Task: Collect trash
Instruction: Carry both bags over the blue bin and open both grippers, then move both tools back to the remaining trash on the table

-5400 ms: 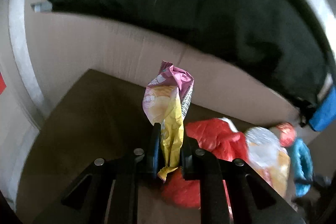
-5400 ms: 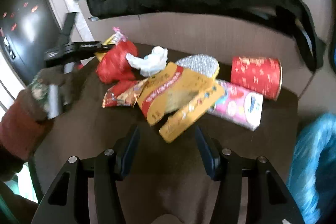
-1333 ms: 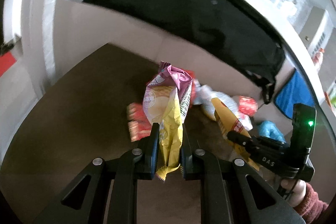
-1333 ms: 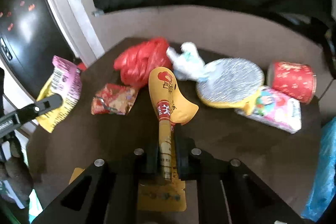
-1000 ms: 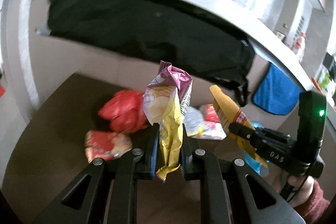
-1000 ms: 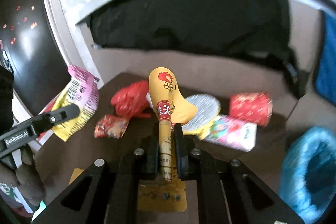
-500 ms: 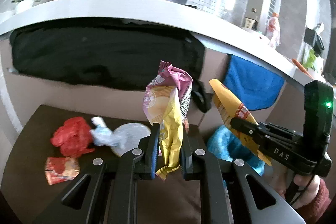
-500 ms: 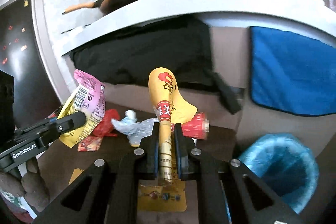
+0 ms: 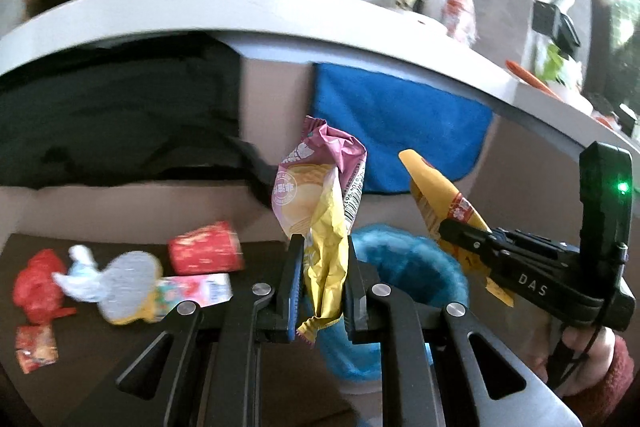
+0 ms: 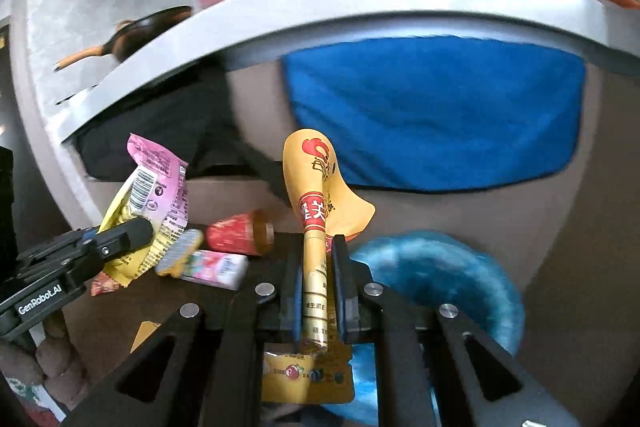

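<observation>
Pink-yellow wrapper (image 9: pixel 320 211) clamped in left gripper (image 9: pixel 320 291), yellow packet (image 10: pixel 316 211) in right gripper (image 10: pixel 316 291), blue bin (image 10: pixel 448 279) half hidden, blurred.

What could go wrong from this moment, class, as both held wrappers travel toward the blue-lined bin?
1. The left tool pinches the pink-and-yellow wrapper only near its lower end; the floppy top might catch the blue-lined bin rim and spill outside.
2. The right tool grips the yellow packet by a narrow folded strip, so it could slip.
3. Both tools sit close together, so they might bump over the bin.
</observation>
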Action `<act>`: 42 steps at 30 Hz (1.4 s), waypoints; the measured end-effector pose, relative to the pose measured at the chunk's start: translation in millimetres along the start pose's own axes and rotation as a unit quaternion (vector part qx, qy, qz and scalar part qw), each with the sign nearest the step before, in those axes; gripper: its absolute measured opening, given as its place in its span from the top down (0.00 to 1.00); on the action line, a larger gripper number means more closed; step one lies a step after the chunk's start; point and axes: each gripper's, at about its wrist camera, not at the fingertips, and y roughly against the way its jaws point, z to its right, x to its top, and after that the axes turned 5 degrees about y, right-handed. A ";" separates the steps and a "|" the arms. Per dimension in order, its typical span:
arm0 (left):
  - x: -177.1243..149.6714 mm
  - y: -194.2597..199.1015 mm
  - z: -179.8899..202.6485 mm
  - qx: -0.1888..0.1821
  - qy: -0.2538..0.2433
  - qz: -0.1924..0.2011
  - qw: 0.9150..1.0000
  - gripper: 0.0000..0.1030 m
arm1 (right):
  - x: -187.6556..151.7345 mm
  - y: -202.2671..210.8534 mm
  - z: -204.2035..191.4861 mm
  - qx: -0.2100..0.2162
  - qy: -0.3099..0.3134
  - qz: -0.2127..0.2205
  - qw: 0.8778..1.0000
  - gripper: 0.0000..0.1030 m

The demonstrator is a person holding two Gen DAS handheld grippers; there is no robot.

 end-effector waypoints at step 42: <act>-6.6 -141.0 -6.8 -0.102 0.103 -0.129 0.981 0.38 | -52.7 -56.8 106.2 -0.013 -0.108 -0.061 0.992 0.49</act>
